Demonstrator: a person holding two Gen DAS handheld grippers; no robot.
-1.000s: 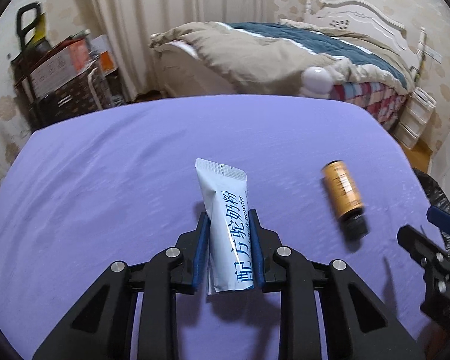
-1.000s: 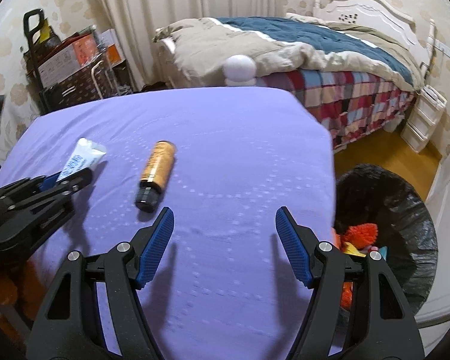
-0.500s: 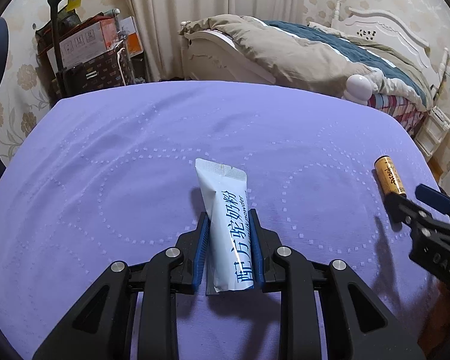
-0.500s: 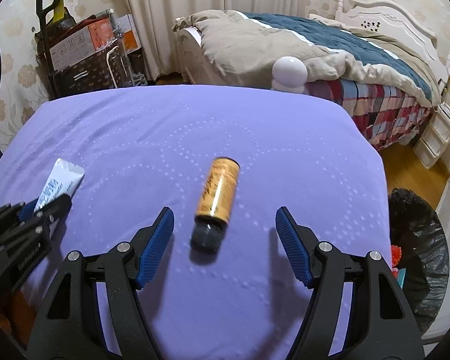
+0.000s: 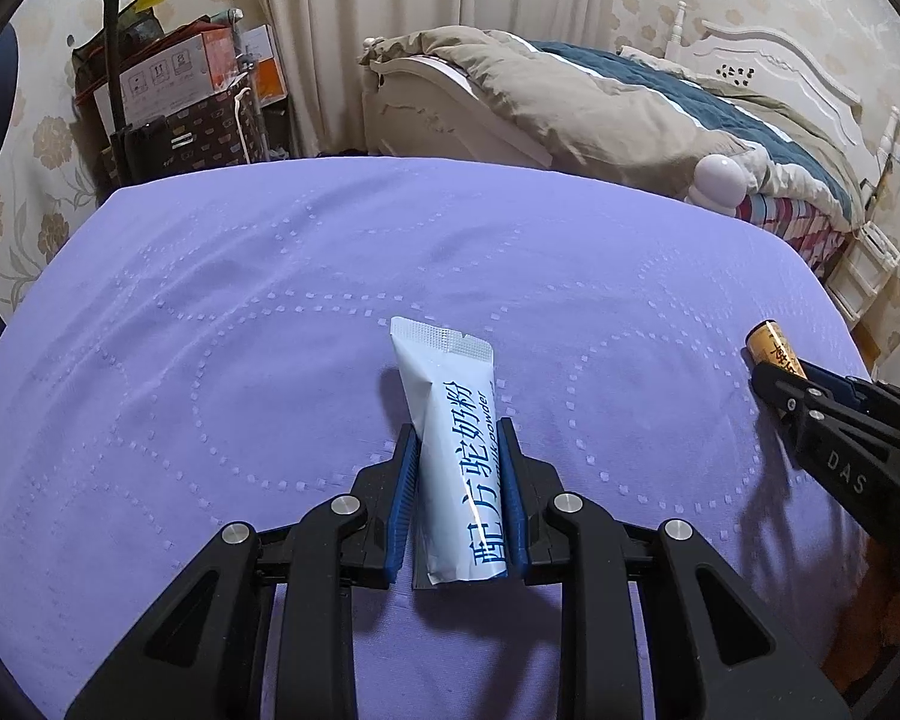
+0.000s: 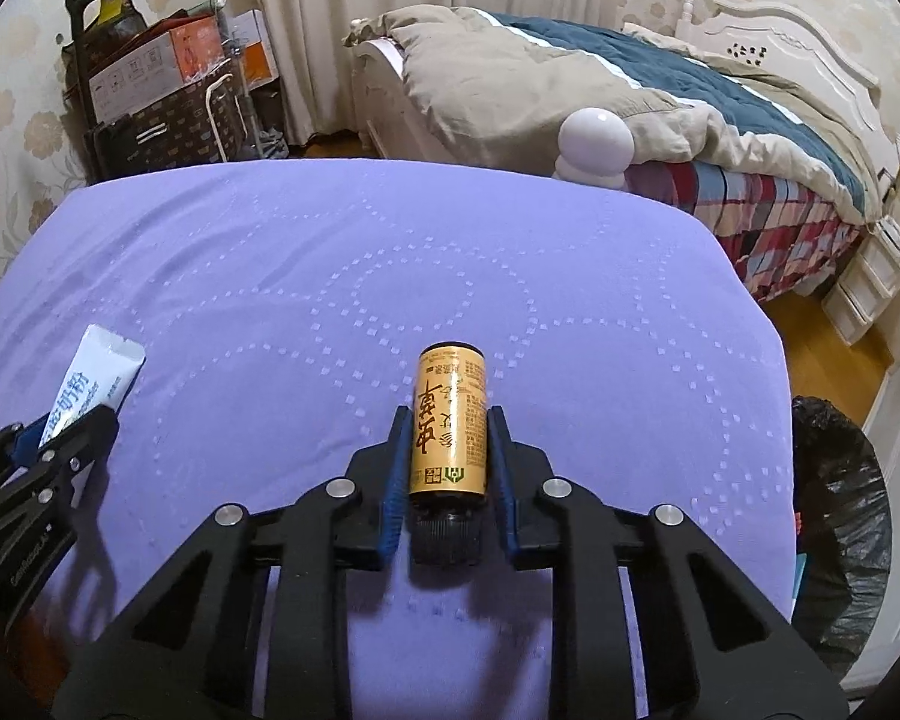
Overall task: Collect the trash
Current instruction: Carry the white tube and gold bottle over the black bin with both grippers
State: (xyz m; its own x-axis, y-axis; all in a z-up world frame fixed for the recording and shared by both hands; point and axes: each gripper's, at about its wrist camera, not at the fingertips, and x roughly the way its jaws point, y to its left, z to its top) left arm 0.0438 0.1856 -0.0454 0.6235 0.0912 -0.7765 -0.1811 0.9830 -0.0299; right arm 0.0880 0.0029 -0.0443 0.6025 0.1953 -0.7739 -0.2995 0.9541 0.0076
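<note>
A pale blue milk-powder sachet point(image 5: 450, 384) lies on the purple cloth point(image 5: 270, 312), and my left gripper point(image 5: 457, 438) is shut on its lower half. An amber bottle point(image 6: 450, 384) with a black cap lies on its side, cap toward me. My right gripper point(image 6: 448, 420) has its jaws closing on it, and the blue pads point(image 6: 393, 468) touch both of its sides. The left wrist view shows the right gripper point(image 5: 780, 378) at the far right, with the bottle's base point(image 5: 771, 342) sticking out of it. The right wrist view has the left gripper point(image 6: 84, 426) and the sachet point(image 6: 99, 372) at far left.
A bin lined with a black bag point(image 6: 840, 480) stands on the wooden floor off the cloth's right edge. Behind the cloth is a bed point(image 6: 570, 72) with a white round post point(image 6: 594, 144). Boxes and a trolley point(image 6: 150, 78) stand back left; white drawers point(image 6: 876, 276) at right.
My right gripper has swung left over the amber bottle, and its wide jaws have come together on it. The left gripper has shifted sideways, still holding the sachet.
</note>
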